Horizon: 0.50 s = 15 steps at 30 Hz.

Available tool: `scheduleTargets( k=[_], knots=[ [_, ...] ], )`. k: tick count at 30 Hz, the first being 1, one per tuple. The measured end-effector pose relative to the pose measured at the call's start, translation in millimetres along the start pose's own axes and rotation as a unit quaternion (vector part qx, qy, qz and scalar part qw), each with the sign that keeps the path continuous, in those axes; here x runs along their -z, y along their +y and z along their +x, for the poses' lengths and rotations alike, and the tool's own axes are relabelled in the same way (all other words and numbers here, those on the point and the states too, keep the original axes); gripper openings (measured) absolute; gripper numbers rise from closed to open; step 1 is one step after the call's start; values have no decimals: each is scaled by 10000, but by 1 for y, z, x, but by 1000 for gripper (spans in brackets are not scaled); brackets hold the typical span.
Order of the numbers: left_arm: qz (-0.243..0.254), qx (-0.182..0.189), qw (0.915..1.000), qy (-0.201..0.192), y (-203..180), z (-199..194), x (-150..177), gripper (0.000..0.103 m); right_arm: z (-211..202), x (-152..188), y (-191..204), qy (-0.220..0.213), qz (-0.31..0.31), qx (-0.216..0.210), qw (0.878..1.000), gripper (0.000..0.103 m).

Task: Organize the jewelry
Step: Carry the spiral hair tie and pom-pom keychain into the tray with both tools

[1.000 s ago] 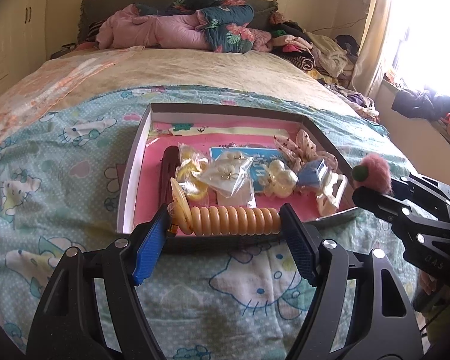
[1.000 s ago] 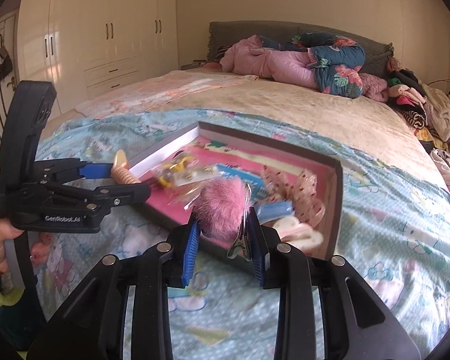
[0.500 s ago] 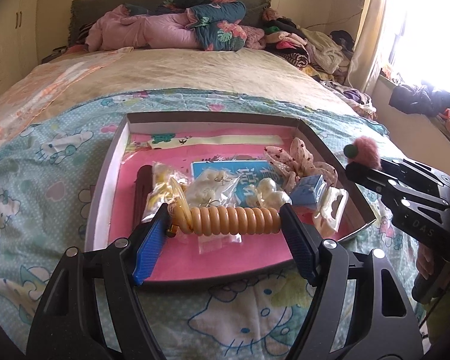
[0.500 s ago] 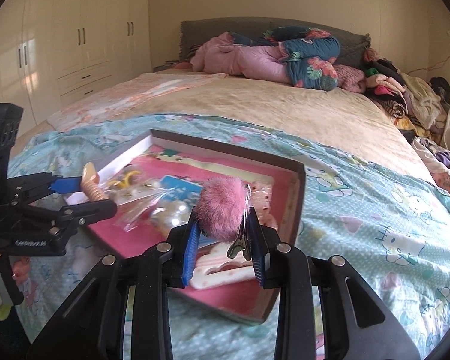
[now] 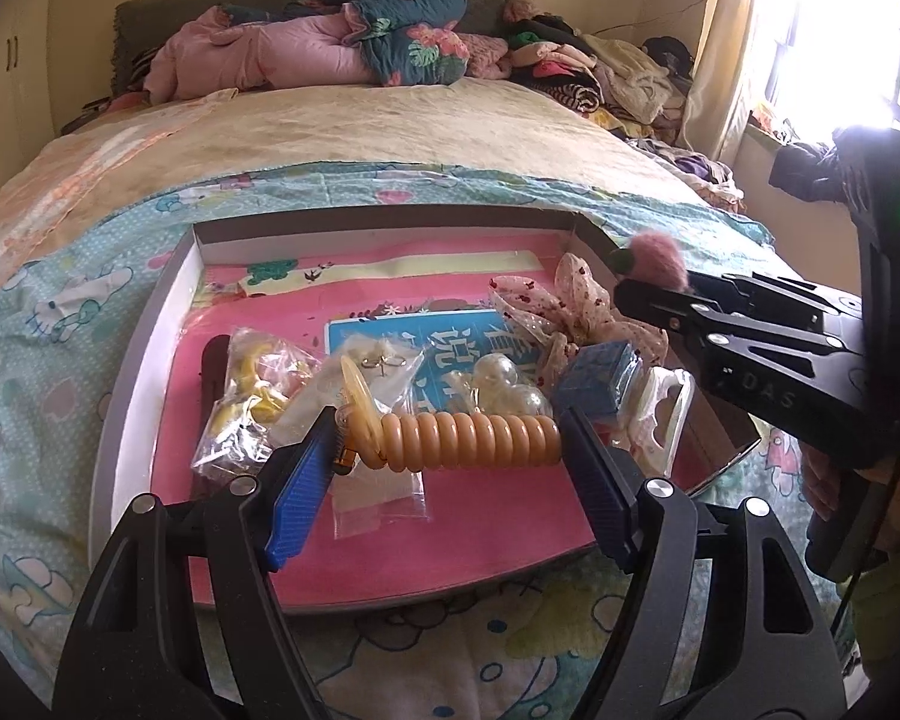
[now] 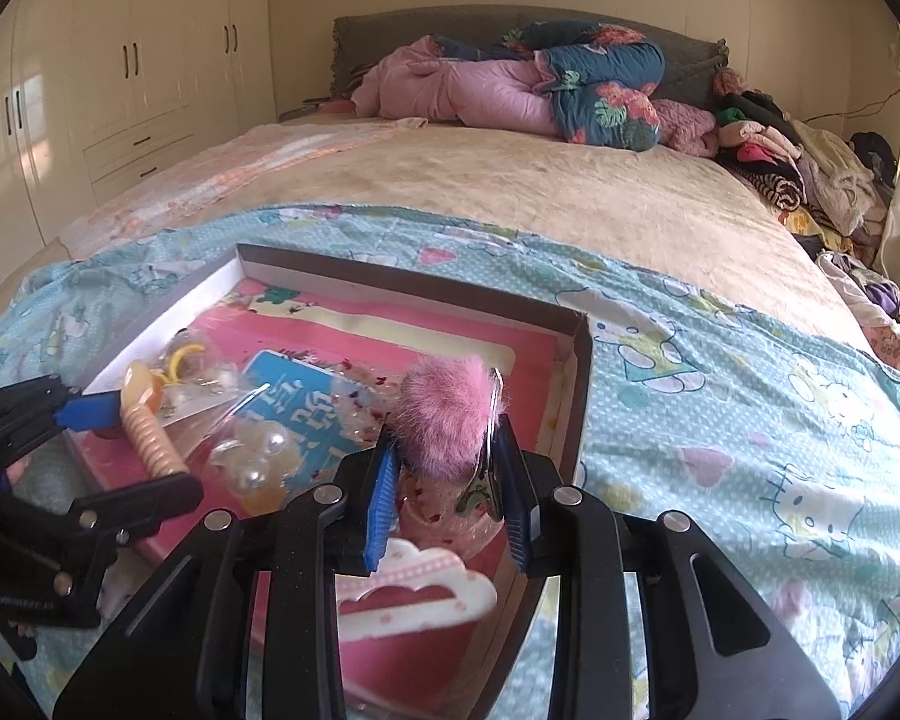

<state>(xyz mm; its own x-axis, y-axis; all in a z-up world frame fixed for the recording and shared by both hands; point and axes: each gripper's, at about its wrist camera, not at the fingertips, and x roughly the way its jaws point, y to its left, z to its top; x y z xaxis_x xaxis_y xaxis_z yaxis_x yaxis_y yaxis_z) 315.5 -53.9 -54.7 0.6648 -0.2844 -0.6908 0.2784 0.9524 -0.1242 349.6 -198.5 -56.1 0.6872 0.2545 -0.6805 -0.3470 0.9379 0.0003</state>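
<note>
A shallow pink-lined box (image 5: 150, 324) (image 6: 579, 396) lies on the bed with bagged trinkets, a blue card (image 5: 438, 336), pearl beads (image 5: 504, 384) (image 6: 258, 456) and a white claw clip (image 5: 660, 414) (image 6: 414, 588) inside. My left gripper (image 5: 450, 450) is shut on an orange spiral hair tie (image 5: 468, 441) (image 6: 150, 438), held sideways above the box's near part. My right gripper (image 6: 447, 474) is shut on a pink fluffy pom-pom clip (image 6: 444, 414) (image 5: 657, 255), over the box's right side. Its metal clip part rests against the right pad.
A Hello Kitty sheet (image 6: 750, 420) covers the near half of the bed. Pink and floral quilts (image 6: 540, 90) are piled at the headboard, clothes (image 6: 810, 168) at the right. White wardrobes (image 6: 120, 90) stand on the left, a bright window (image 5: 840, 48) on the right.
Both grippers have moved forward over the box, each still holding its item. The box now fills more of both views and lies under the fingers.
</note>
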Motion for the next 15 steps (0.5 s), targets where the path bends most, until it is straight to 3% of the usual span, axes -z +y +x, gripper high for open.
scheduleTargets(
  k=[15],
  knots=[
    [50,30,10000,65,-2,8,2,64,21,6,-3,303,212,-175,9992,33]
  ],
)
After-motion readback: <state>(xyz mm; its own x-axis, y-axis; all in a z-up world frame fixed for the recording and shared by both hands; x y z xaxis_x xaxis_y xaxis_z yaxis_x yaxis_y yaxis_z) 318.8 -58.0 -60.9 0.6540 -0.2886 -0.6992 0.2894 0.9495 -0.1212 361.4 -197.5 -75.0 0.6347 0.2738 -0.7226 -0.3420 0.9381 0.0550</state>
